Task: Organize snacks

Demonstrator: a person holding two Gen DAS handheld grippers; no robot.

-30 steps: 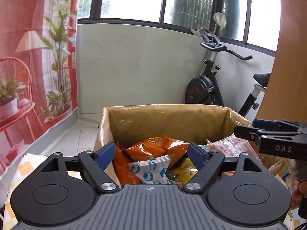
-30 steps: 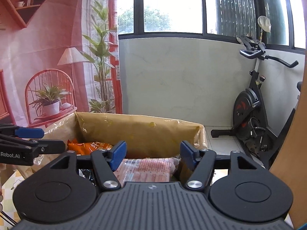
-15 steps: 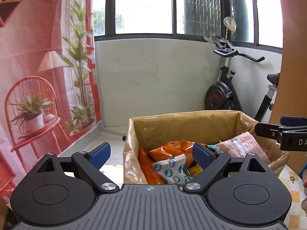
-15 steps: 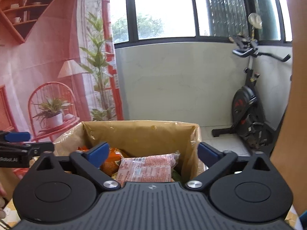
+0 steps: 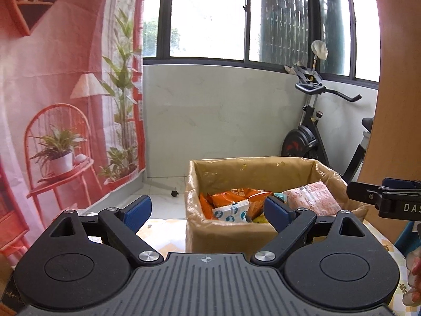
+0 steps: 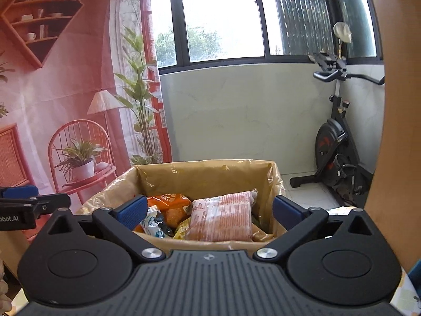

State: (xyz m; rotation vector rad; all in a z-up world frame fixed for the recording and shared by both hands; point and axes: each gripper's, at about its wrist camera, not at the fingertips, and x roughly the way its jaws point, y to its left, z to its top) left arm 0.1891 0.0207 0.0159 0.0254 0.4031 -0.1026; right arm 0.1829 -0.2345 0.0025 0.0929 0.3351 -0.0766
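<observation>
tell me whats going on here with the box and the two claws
A person holds a claw in each hand over a cardboard box lined with plastic and packed with snacks. The left claw and right claw are both open and empty. An orange bag and a pink packet lie inside the box.

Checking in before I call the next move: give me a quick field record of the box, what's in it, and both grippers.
container: cardboard box, plastic-lined, open top
contents: pink printed packet on top at right; orange snack bag at left; white packet with blue dots; yellow packet partly buried
left gripper: open, empty, short of the box
right gripper: open, empty, near the box's front edge
surface: patterned tablecloth under the box
</observation>
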